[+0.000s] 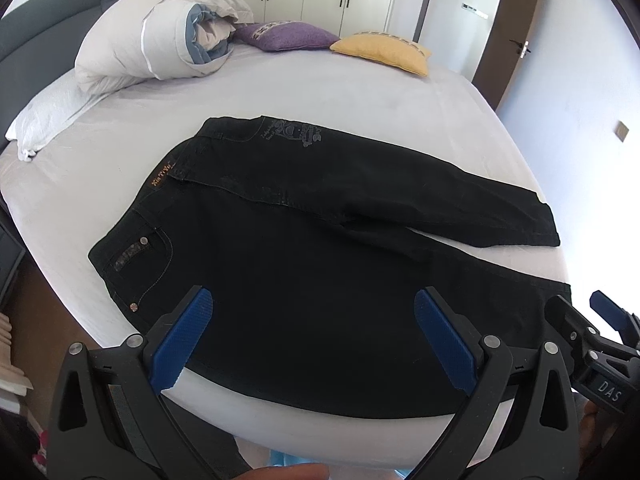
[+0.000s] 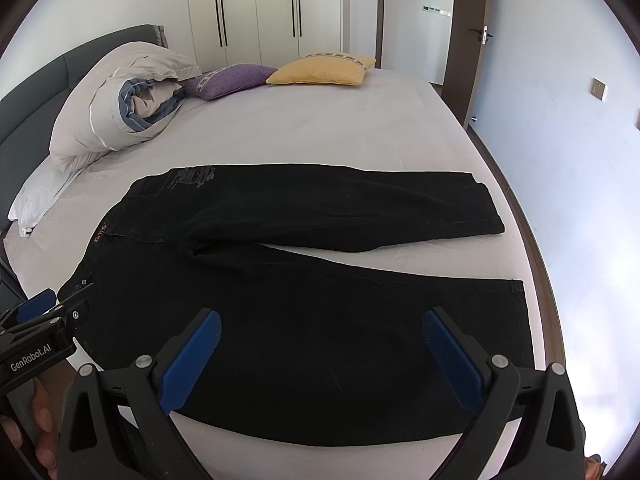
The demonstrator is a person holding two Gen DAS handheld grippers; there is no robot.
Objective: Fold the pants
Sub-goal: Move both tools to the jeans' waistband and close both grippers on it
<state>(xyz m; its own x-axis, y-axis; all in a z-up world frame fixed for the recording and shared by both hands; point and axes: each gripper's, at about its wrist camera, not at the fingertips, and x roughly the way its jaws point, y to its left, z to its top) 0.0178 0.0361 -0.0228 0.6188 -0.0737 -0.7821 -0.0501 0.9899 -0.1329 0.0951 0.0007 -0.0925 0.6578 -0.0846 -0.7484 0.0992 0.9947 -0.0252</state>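
Black pants (image 1: pixel 304 264) lie flat on a bed with a light sheet (image 1: pixel 320 92), waist to the left, both legs spread to the right. They also show in the right wrist view (image 2: pixel 304 312). My left gripper (image 1: pixel 314 300) is open and empty above the near leg's upper part. My right gripper (image 2: pixel 322 320) is open and empty above the near leg, closer to its hem. The right gripper also shows at the right edge of the left wrist view (image 1: pixel 576 306), and the left gripper at the left edge of the right wrist view (image 2: pixel 54 302).
A rolled duvet (image 1: pixel 160 36), a white pillow (image 1: pixel 44 120), a purple cushion (image 1: pixel 284 36) and a yellow cushion (image 1: pixel 384 52) lie at the head and far side of the bed. Wardrobes (image 2: pixel 260 8) and a door stand beyond. A wall runs along the right.
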